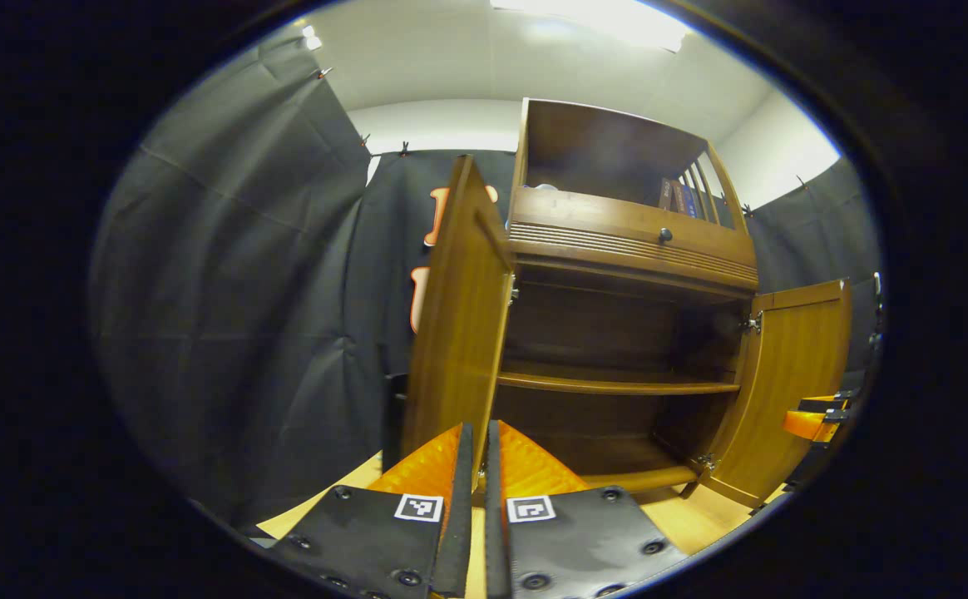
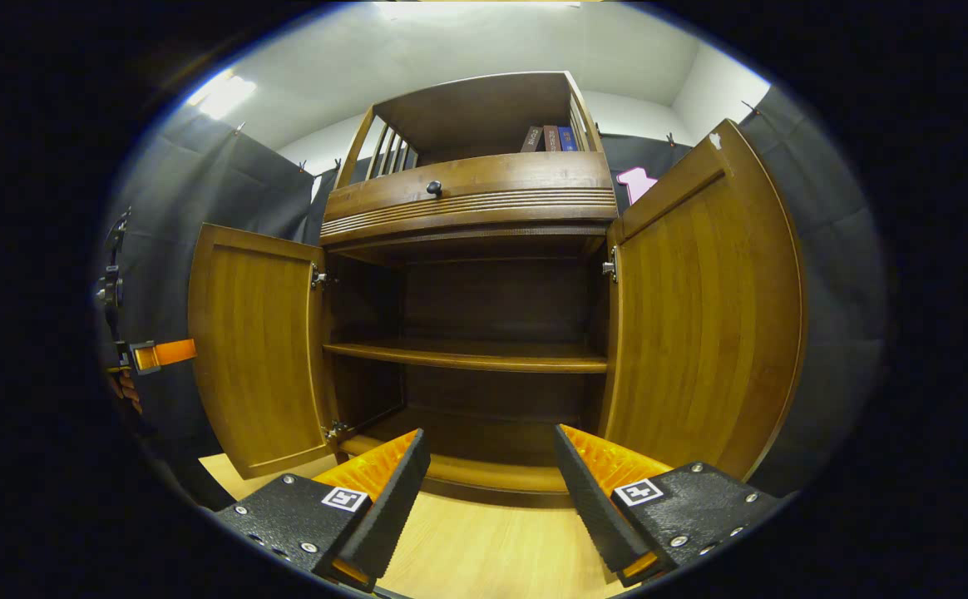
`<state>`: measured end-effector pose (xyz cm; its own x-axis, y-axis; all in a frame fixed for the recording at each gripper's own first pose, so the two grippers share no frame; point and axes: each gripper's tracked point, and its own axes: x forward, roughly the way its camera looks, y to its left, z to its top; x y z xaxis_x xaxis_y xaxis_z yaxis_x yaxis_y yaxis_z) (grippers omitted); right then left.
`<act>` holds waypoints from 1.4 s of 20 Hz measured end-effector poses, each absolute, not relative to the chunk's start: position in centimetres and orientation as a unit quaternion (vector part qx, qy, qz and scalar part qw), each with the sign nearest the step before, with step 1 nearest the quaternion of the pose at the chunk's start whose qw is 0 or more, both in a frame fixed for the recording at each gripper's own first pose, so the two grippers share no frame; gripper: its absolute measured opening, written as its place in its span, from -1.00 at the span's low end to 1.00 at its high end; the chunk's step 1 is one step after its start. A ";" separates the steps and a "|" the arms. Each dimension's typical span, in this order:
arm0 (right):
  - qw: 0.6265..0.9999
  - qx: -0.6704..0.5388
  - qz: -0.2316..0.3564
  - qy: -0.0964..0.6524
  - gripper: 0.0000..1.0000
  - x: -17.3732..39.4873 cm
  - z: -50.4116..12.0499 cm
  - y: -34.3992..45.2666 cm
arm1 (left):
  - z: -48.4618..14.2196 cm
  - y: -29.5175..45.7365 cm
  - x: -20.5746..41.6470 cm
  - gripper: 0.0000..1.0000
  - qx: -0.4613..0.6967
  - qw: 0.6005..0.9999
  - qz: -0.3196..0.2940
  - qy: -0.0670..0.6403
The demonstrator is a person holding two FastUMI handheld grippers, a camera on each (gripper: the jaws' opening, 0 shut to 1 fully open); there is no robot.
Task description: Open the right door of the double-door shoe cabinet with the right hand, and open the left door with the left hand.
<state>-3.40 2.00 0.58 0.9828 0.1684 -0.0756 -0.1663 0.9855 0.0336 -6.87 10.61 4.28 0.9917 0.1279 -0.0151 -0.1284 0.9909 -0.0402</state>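
Wooden cabinet stands on the pale floor with both doors swung wide (two bare shelves inside), the left gripper pinched nearly closed at the edge of the left door, holding nothing, the right gripper spread, beside the right door.
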 end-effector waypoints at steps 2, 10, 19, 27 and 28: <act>0.995 0.026 0.089 0.041 0.85 -3.9 0.2 2.0 | 3.2 7.3 -5.3 -0.65 -0.037 0.998 0.040 0.011; 0.998 0.027 0.050 0.028 0.85 -5.9 0.2 -1.5 | -1.5 1.4 -2.5 0.05 -0.055 0.997 -0.001 0.056; 0.996 0.051 0.052 0.046 0.85 -5.6 -1.1 -2.5 | -2.1 1.2 -3.0 0.94 -0.021 0.997 0.038 0.066; 0.996 0.044 0.059 0.049 0.85 -5.6 -1.4 -1.9 | -1.4 2.5 -3.6 0.89 -0.007 0.997 0.047 0.055; 0.996 0.042 0.059 0.050 0.85 -5.6 -1.5 -1.9 | -1.4 2.6 -3.7 0.87 -0.005 0.997 0.047 0.055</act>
